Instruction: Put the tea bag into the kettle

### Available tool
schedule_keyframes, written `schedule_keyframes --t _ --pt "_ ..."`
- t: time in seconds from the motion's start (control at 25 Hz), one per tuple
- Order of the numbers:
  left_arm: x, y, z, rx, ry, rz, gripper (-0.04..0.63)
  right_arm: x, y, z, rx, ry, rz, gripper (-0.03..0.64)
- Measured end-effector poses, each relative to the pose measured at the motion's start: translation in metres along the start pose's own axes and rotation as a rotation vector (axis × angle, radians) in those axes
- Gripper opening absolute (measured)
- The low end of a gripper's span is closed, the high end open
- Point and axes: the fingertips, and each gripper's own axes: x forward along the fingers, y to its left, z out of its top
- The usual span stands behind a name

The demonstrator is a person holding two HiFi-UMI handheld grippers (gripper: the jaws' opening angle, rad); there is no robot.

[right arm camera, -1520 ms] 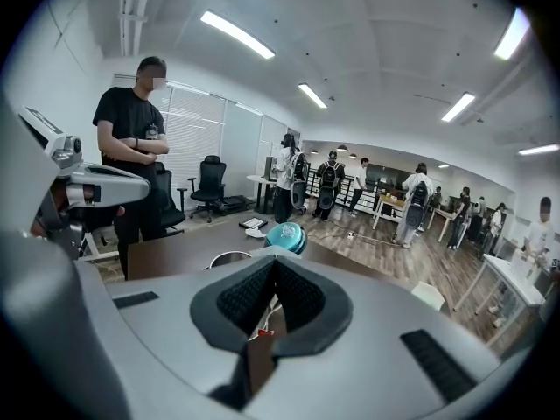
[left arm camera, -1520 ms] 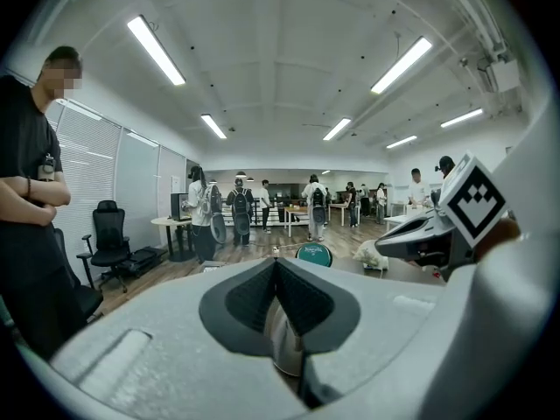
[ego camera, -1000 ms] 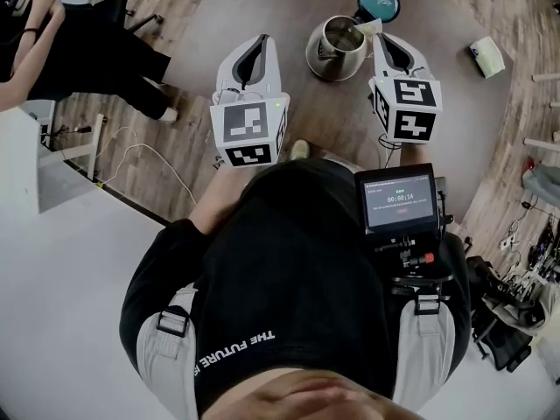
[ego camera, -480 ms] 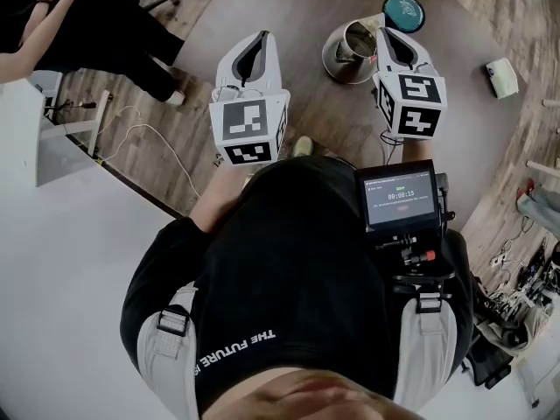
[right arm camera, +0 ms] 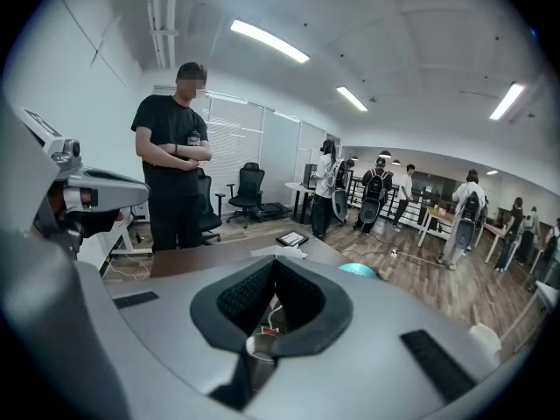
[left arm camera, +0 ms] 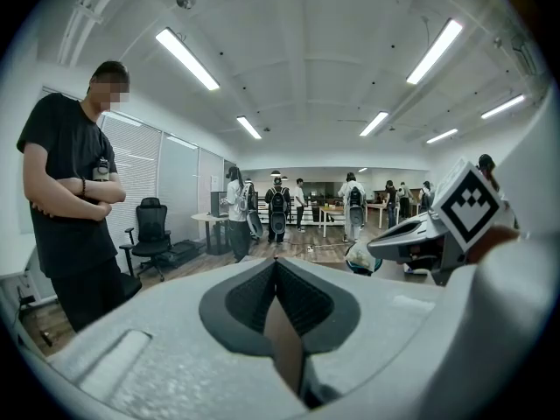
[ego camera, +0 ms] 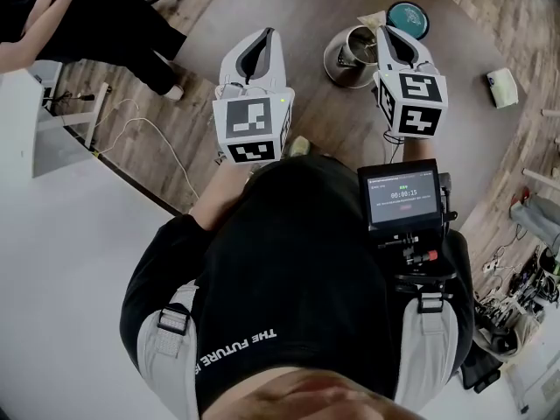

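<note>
Now right claw (ego camera: 382, 31) pinches tea bag (ego camera: 370, 20) over kettle (ego camera: 348, 57).

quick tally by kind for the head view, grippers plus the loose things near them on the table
grippers: 2, left gripper and right gripper
kettle: 1
teal lid: 1
tea bag: 1
small pale item: 1
total: 6

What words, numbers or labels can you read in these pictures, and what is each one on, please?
"THE FUTURE": upside down on the black shirt; the rest is hidden.
"00:00:15": on the chest screen; its smaller lines are too small to read.
The marker cubes carry patterns only, no words.
</note>
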Motion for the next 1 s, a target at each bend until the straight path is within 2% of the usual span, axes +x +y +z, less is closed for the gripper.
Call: schedule_keyframes --t 0.6,1.0 --pt "0.000 0.001 -0.006 0.001 0.026 0.008 0.003 0.010 0.011 -0.036 0.040 0.071 0.036 0.008" --pt "0.003 -0.006 -0.007 0.008 0.028 -0.010 0.003 0.016 0.005 -0.054 0.058 0.101 0.026 0.008"
